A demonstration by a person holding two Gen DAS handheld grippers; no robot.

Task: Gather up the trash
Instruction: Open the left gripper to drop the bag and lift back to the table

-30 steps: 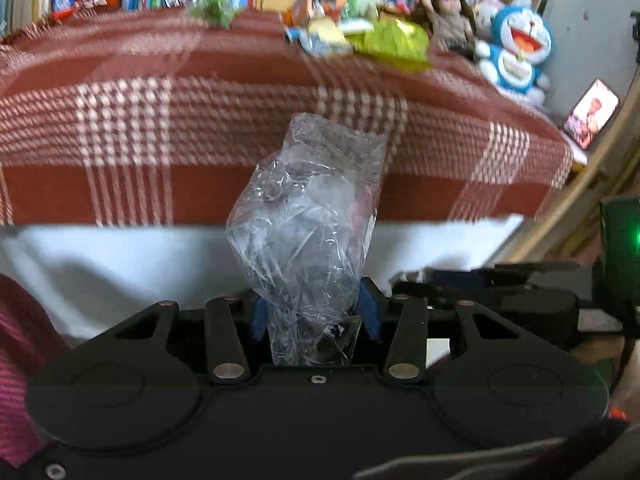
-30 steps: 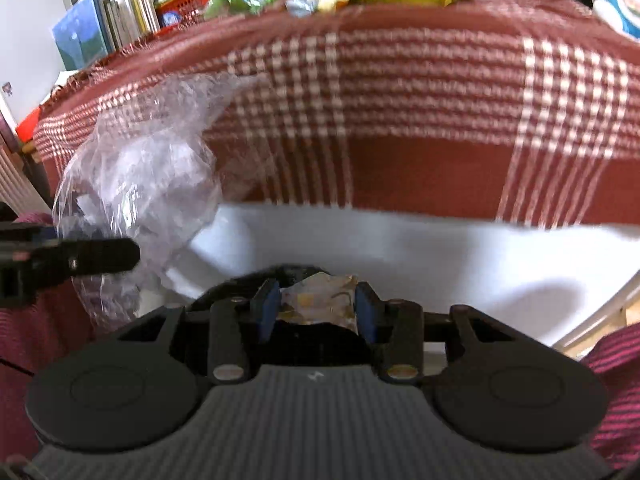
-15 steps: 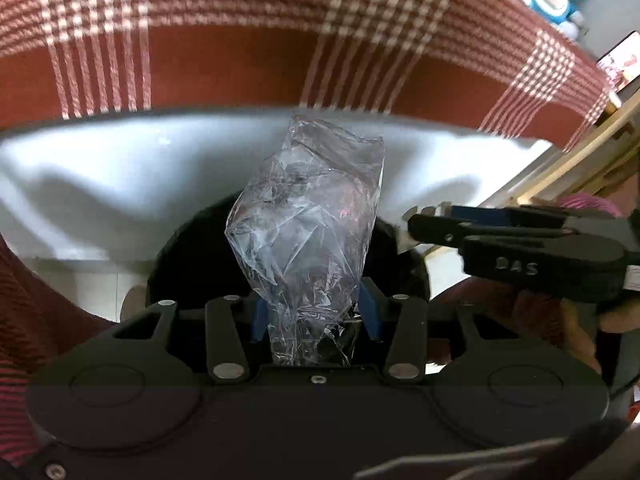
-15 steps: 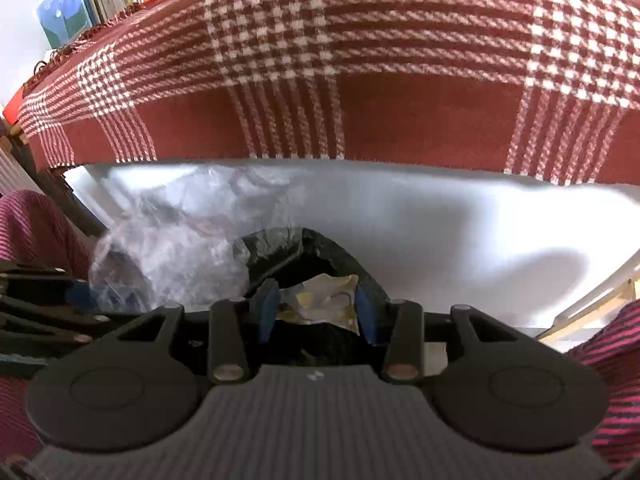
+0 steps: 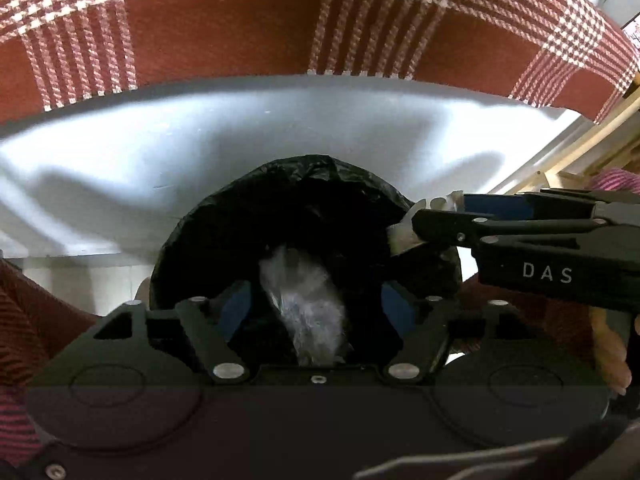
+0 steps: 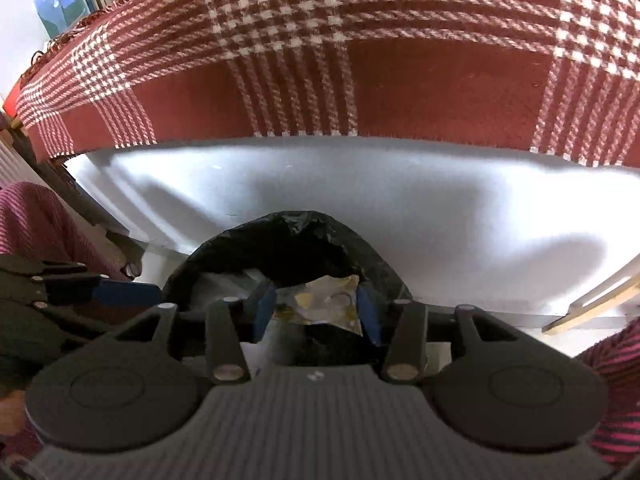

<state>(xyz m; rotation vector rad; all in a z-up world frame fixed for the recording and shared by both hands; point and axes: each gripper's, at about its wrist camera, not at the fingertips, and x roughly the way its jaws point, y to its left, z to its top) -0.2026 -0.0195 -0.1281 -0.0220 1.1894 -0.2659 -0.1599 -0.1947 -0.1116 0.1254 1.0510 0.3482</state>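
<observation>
Jaws of your left gripper (image 5: 316,312) have just been opening; the clear plastic wrapper (image 5: 308,312) sits loose between them, free of both pads, blurred. Your right gripper (image 6: 316,312) has also been opening, and the yellowish wrapper (image 6: 326,304) no longer looks pinched. Right below both is the black-lined bin (image 5: 320,184), beyond it the checked cloth (image 5: 224,36).

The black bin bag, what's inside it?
Inside the black bin bag a clear plastic wrapper shows, blurred. The bag's bottom is dark and hidden.
</observation>
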